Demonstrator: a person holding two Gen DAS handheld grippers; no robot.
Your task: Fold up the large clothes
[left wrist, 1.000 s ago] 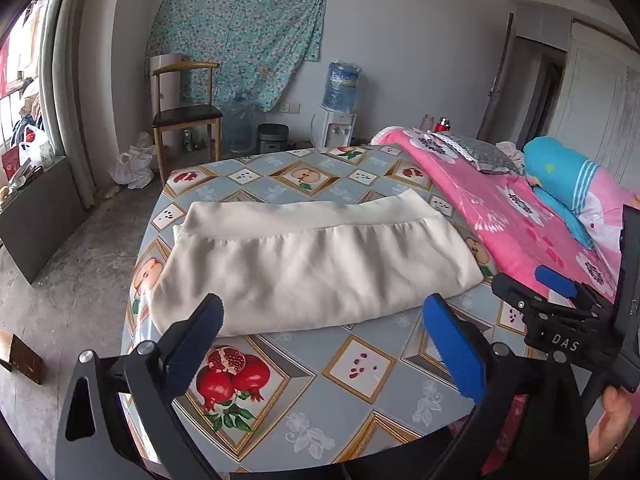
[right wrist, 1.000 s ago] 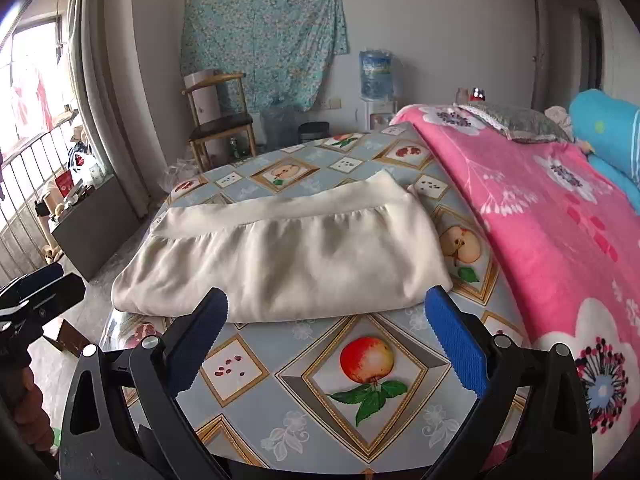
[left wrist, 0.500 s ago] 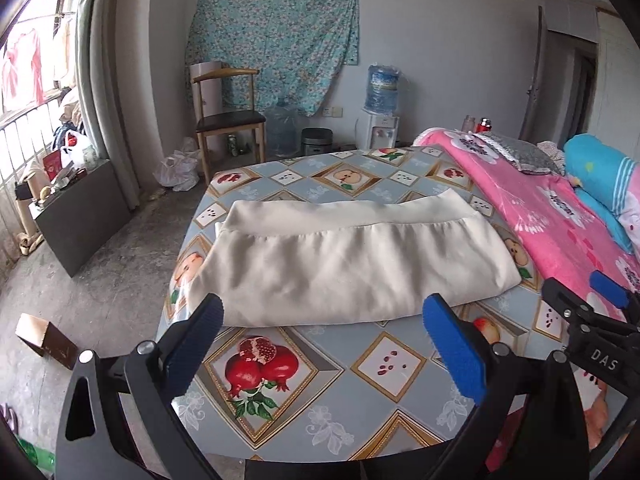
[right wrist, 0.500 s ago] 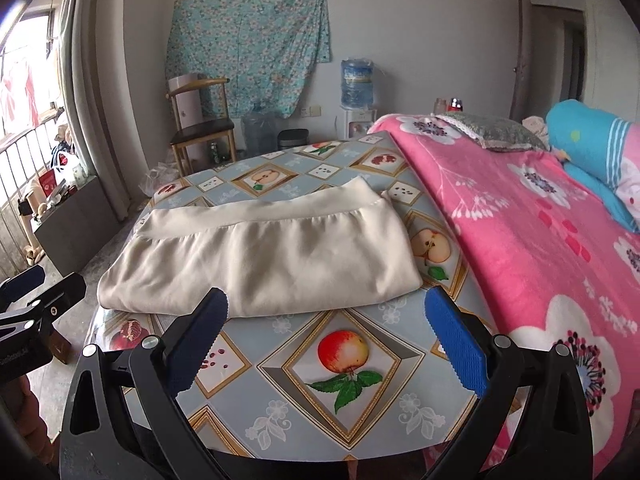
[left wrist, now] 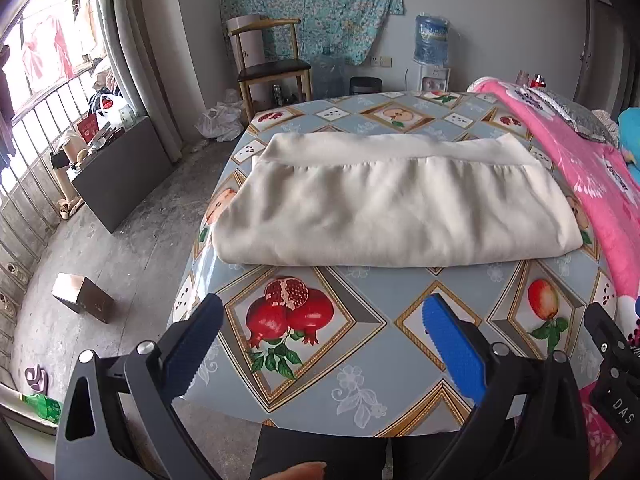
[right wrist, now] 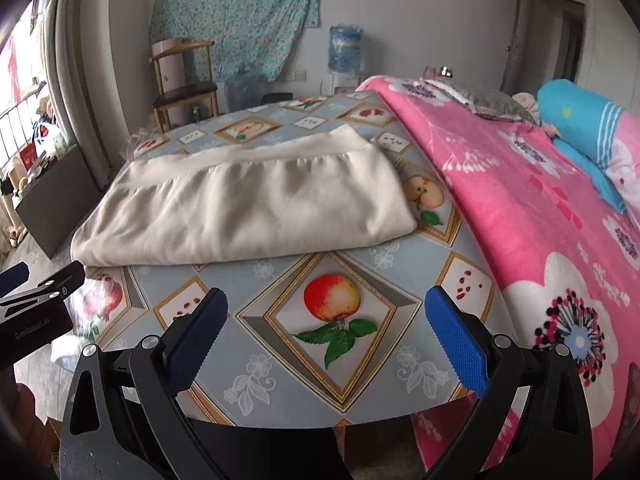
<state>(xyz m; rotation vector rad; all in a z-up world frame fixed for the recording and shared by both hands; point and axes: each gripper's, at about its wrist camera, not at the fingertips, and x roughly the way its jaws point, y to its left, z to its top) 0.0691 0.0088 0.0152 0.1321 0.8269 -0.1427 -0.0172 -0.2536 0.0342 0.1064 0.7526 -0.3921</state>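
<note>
A cream garment [left wrist: 396, 204] [right wrist: 248, 196] lies folded into a wide flat band across the fruit-patterned tablecloth [left wrist: 360, 336] [right wrist: 280, 360], waistband side at the far edge. My left gripper [left wrist: 320, 340] hangs open over the table's near edge, well short of the garment, with nothing between its blue pads. My right gripper [right wrist: 326, 334] is open too, over the apple print near the front edge, empty. The right gripper's side [left wrist: 612, 364] shows at the right of the left wrist view, and the left gripper's side [right wrist: 32, 300] at the left of the right wrist view.
A pink flowered blanket [right wrist: 540, 200] with blue pillows [right wrist: 580, 128] borders the table on the right. A wooden chair [left wrist: 272, 64], a water dispenser [left wrist: 430, 52] and a dark cabinet [left wrist: 120, 172] stand behind and to the left. A small box [left wrist: 82, 296] lies on the concrete floor.
Both grippers have drawn back from the garment toward the table's near edge and swung a little left; both stay open and empty. The folded garment has not moved.
</note>
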